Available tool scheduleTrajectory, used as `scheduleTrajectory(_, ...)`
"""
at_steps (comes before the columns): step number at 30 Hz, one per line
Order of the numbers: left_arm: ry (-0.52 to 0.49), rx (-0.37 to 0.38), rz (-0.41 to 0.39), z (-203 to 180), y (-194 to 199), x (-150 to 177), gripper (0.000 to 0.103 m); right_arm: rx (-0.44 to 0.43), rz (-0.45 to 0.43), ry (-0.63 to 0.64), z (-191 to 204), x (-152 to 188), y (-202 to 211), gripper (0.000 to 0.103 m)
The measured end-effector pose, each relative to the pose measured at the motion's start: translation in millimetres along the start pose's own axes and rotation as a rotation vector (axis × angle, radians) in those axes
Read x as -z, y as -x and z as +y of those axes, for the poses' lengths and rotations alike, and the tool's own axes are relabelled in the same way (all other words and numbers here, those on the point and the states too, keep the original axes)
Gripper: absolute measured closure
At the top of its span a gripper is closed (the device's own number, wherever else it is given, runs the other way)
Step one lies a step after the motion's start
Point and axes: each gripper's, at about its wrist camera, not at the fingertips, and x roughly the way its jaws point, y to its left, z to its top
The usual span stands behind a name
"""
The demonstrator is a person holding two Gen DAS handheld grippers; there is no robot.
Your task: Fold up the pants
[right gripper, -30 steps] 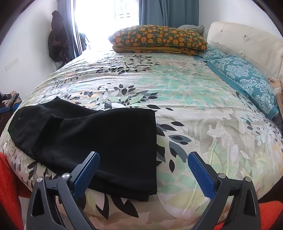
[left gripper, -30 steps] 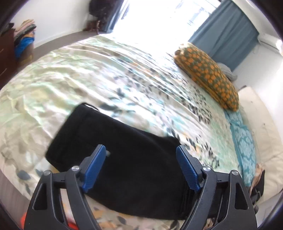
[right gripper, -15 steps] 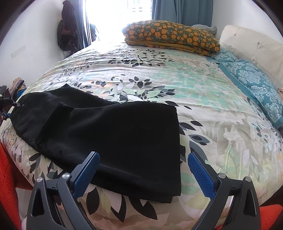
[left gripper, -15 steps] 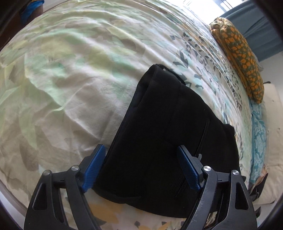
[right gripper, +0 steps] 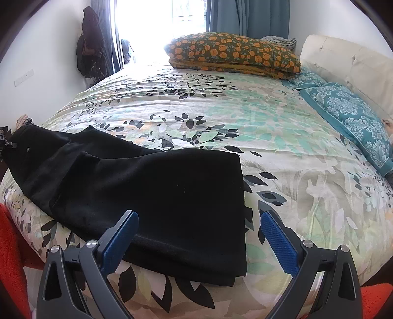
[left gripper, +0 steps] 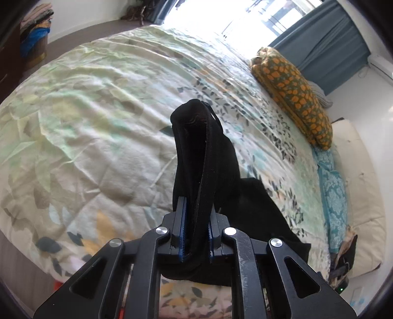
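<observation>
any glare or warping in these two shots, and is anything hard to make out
Left wrist view: window blown out white, bed bulging from fisheye. Right wrist view: window glare too; the black pants show hardly any fold detail.

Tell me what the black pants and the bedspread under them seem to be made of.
Black pants: soft matte fabric, possibly a knit or fleece; they show no sheen, and the part the left gripper is closing on drapes limply. Bedspread: thin woven cloth, likely cotton, with a printed leaf pattern; fine creases and a faint sheen near the window suggest it. Neither fibre can be confirmed.
</observation>
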Motion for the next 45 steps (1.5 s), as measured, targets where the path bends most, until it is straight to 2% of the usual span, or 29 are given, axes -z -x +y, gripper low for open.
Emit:
scheduleTrajectory(5, -0.114, 0.121, 0.044, -81, 0, 35, 0.092, -0.037, 0.001, -0.014, 1, -2, -3, 0.004)
scheduleTrajectory(13, -0.135, 0.365, 0.169, -195, -40, 81, 0.094, -0.065, -0.029, -0.097, -17, -3, 9, 0.004)
scheduleTrajectory(17, -0.18, 0.421, 0.242, -252, -69, 110, 0.095, -0.114, -0.045, -0.188, -38, -5, 15, 0.004)
scheduleTrajectory(19, -0.197, 0.43, 0.293, -275, -93, 131, 0.095, -0.163, -0.052, -0.242, -49, -6, 16, 0.004)
scheduleTrajectory(21, -0.265, 0.392, 0.342, -297, -123, 157, 0.093, -0.234, -0.056, -0.307, -61, -6, 15, 0.004)
scheduleTrajectory(23, -0.403, 0.276, 0.399, -309, -162, 187, 0.088, -0.296, -0.056, -0.379, -72, -4, 13, 0.004)
scheduleTrajectory(24, -0.48, 0.183, 0.432, -312, -178, 202, 0.082, -0.326, -0.056, -0.41, -77, -3, 12, 0.004)
scheduleTrajectory(25, -0.525, 0.116, 0.443, -312, -184, 214, 0.075, -0.351, -0.053, -0.438, -82, -1, 11, 0.004)
scheduleTrajectory(26, -0.526, 0.129, 0.424, -308, -178, 218, 0.071, -0.371, -0.05, -0.462, -86, 0, 10, 0.004)
scheduleTrajectory(28, -0.506, 0.171, 0.375, -300, -150, 214, 0.041, -0.404, -0.045, -0.506, -93, 3, 9, 0.004)
scheduleTrajectory(30, -0.496, 0.203, 0.292, -284, -116, 198, 0.031, -0.433, -0.035, -0.553, -99, 8, 6, 0.004)
scheduleTrajectory(33, -0.488, 0.136, 0.18, -252, -80, 166, 0.031, -0.543, -0.007, -0.587, -95, 7, -4, 0.004)
scheduleTrajectory(36, -0.395, 0.062, 0.102, -207, -67, 140, 0.031, -0.679, 0.065, -0.493, -59, -7, -18, 0.005)
scheduleTrajectory(37, -0.36, 0.026, 0.084, -189, -66, 136, 0.031, -0.675, 0.118, -0.443, -43, -11, -27, 0.005)
scheduleTrajectory(40, -0.25, -0.062, 0.058, -142, -67, 134, 0.031, -0.538, 0.27, -0.353, -7, -15, -56, 0.005)
scheduleTrajectory(42, -0.184, -0.085, 0.061, -120, -70, 142, 0.031, -0.546, 0.311, -0.367, 3, -14, -68, 0.005)
scheduleTrajectory(43, -0.163, -0.096, 0.065, -114, -71, 145, 0.031, -0.554, 0.321, -0.365, 8, -15, -71, 0.011)
scheduleTrajectory(44, -0.148, -0.106, 0.067, -109, -71, 146, 0.031, -0.55, 0.335, -0.34, 14, -17, -72, 0.048)
scheduleTrajectory(45, -0.137, -0.11, 0.066, -107, -72, 147, 0.031, -0.473, 0.343, -0.278, 21, -19, -69, 0.064)
